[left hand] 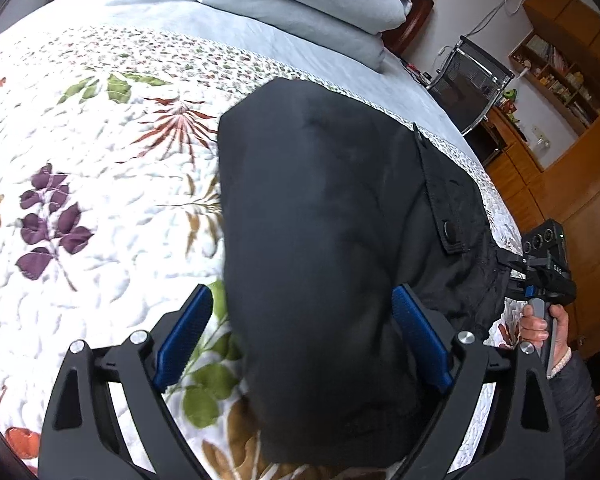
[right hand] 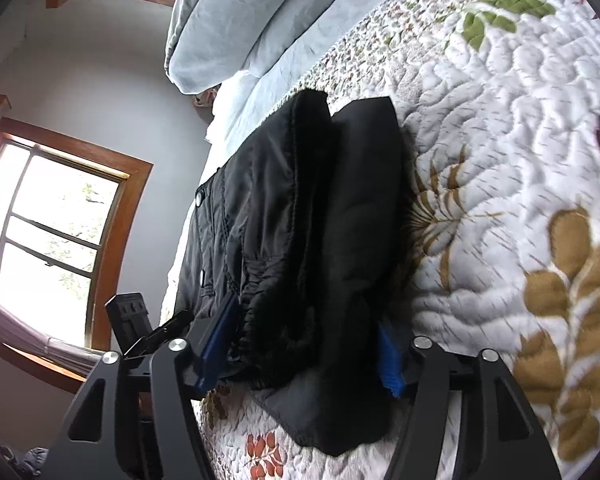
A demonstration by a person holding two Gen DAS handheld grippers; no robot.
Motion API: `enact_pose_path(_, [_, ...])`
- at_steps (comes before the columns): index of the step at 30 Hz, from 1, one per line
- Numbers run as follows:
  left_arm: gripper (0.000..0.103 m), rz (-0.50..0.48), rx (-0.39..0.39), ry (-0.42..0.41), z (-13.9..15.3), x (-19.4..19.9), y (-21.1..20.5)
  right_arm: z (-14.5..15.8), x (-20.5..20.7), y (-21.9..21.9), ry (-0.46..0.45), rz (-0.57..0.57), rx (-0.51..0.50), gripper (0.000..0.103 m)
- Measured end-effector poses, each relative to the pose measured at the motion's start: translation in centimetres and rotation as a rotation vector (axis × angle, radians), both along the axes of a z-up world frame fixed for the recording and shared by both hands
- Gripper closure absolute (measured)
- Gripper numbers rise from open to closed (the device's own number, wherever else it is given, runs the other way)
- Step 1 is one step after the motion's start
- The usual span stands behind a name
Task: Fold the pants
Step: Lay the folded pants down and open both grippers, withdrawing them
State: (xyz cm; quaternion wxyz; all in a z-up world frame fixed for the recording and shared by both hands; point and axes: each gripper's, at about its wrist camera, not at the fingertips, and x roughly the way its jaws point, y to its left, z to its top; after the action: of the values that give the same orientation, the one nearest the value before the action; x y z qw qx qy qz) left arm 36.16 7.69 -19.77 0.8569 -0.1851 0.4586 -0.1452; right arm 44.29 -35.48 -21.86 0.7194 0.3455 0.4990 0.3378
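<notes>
Black pants [left hand: 320, 200] lie folded into a thick bundle on a floral quilt [left hand: 100, 200]; a flap pocket with a snap shows on their right side. My left gripper [left hand: 302, 292] is open wide around the near end of the bundle, and quilt shows between its left pad [left hand: 184, 336] and the cloth. In the right wrist view the pants [right hand: 300, 220] fill the gap of my right gripper [right hand: 306, 316], which stands open around the gathered waistband end. The right gripper [left hand: 512, 270] also shows at the bundle's right edge, held by a hand [left hand: 540, 322].
The quilt [right hand: 500, 160] covers a bed; a folded pale blue duvet [left hand: 300, 0] lies at the far end. Beyond the bed's right side stand a mesh chair [left hand: 472, 80] and wooden shelves [left hand: 560, 68]. A window [right hand: 52, 216] is in the wall past the bed's edge.
</notes>
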Motion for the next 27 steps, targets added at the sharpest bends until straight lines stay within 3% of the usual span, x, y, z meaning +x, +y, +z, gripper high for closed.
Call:
enact_pose_path(7, [0.013, 0.095, 0.030, -0.046, 2.3, -3.0, 2.1, 3.6, -3.4, -2.1, -0.075, -0.078, -0.020, 0.039])
enact_pose_path(12, [0.013, 0.119, 0.051, -0.110, 4.4, -4.6, 1.4, 7.1, -5.8, -1.1, -0.214, -0.037, 0.103, 0.040])
enact_pose_path(15, [0.013, 0.101, 0.071, -0.133, 5.3, -4.8, 0.1, 7.9, -5.3, 1.0, -0.235, 0.001, 0.117, 0.041])
enact_pose_path(21, [0.013, 0.065, 0.112, -0.136, 5.6, -5.0, -2.3, 6.2, -4.4, 2.5, -0.169, 0.027, 0.015, 0.047])
enact_pose_path(24, [0.013, 0.066, 0.131, -0.114, 5.2, -4.6, -2.6, 4.9, -4.5, 1.8, -0.132, 0.005, 0.048, 0.054])
enact_pose_path(27, [0.013, 0.078, 0.154, -0.083, 4.4, -4.3, -2.6, 4.0, -4.7, 1.2, -0.101, -0.011, 0.082, 0.054])
